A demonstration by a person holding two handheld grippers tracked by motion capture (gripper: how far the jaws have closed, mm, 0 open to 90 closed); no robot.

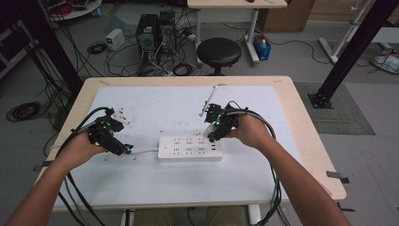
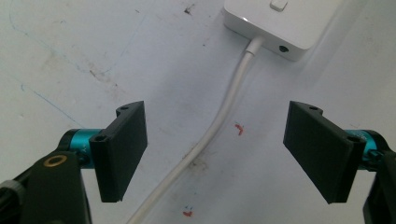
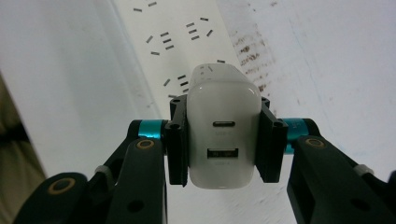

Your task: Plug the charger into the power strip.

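The right gripper (image 3: 223, 144) clamps a white charger (image 3: 223, 135) above the power strip (image 1: 190, 148) (ready for plugging in); the left gripper (image 2: 215, 154) straddles its cable (image 2: 224, 116), jaws apart.

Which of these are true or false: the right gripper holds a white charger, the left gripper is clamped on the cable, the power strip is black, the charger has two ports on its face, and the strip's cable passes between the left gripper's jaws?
1. The right gripper holds a white rounded plastic charger block. True.
2. The left gripper is clamped on the cable. False: its jaws stand wide apart, clear of the thin white cable.
3. The power strip is black. False: the flat rectangular power strip is white.
4. The charger's face shows two ports. True.
5. The cable runs between the left jaws. True.
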